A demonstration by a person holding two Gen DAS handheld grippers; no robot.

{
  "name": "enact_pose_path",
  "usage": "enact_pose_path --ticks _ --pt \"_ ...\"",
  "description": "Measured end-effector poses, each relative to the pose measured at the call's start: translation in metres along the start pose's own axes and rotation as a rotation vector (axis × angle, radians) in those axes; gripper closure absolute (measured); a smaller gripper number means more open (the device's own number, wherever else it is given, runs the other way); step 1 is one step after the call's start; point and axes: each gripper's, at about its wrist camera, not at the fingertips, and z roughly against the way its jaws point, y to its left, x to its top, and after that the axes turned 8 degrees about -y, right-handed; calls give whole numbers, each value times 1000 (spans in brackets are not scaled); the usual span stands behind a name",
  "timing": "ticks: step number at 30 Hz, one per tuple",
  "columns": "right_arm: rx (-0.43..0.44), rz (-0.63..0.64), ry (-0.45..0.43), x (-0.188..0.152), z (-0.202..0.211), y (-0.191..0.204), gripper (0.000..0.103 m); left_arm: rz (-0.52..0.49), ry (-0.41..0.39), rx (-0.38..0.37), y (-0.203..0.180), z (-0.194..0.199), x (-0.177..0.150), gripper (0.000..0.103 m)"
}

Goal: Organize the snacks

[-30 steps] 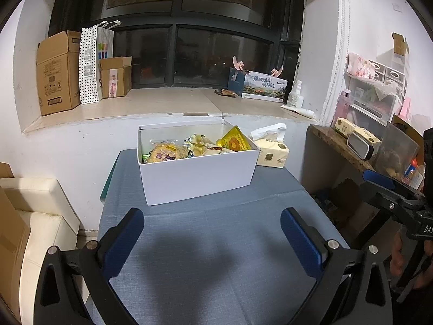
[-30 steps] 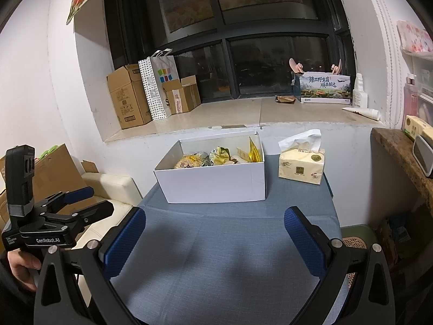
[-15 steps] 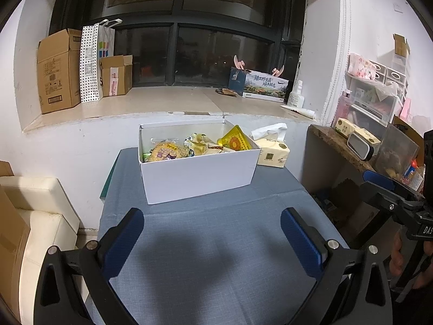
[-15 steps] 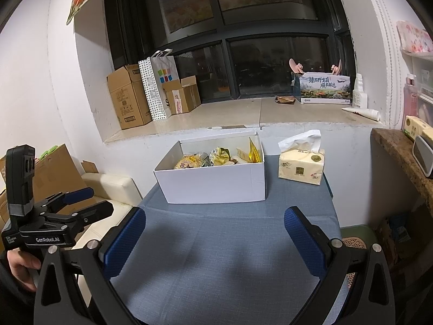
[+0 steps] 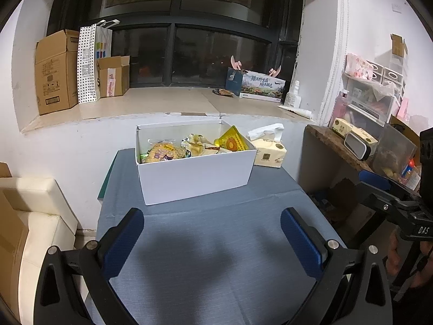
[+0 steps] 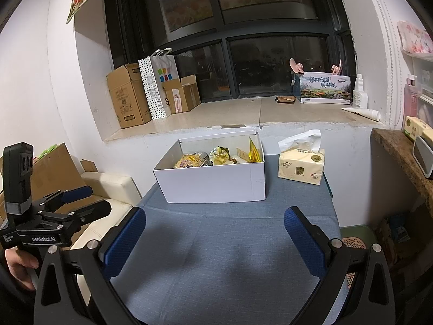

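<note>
Apparently done or nearly so: snack packets (image 5: 189, 150) all sit inside white box (image 5: 194, 178) at table's (image 5: 216, 270) far end. Left gripper (image 5: 211, 233) and right gripper (image 6: 215, 233) both spread wide, empty, near side.

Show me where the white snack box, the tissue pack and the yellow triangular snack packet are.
white snack box (image 5: 194, 178): left wrist view, on its front wall.
tissue pack (image 6: 301, 166): right wrist view, on its front face.
yellow triangular snack packet (image 5: 232, 143): left wrist view, on its printed face, inside the box's right end.
</note>
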Motion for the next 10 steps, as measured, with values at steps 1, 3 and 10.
enact_pose_path --ticks 1,3,10 --pt "0 0 0 0 0 0 0 2 -1 0 0 0 1 0" --pt "0 -1 0 0 -1 0 0 4 1 -3 0 0 1 0" --pt "-3 -2 -1 -2 -1 -2 0 -2 -6 -6 -2 3 2 0"
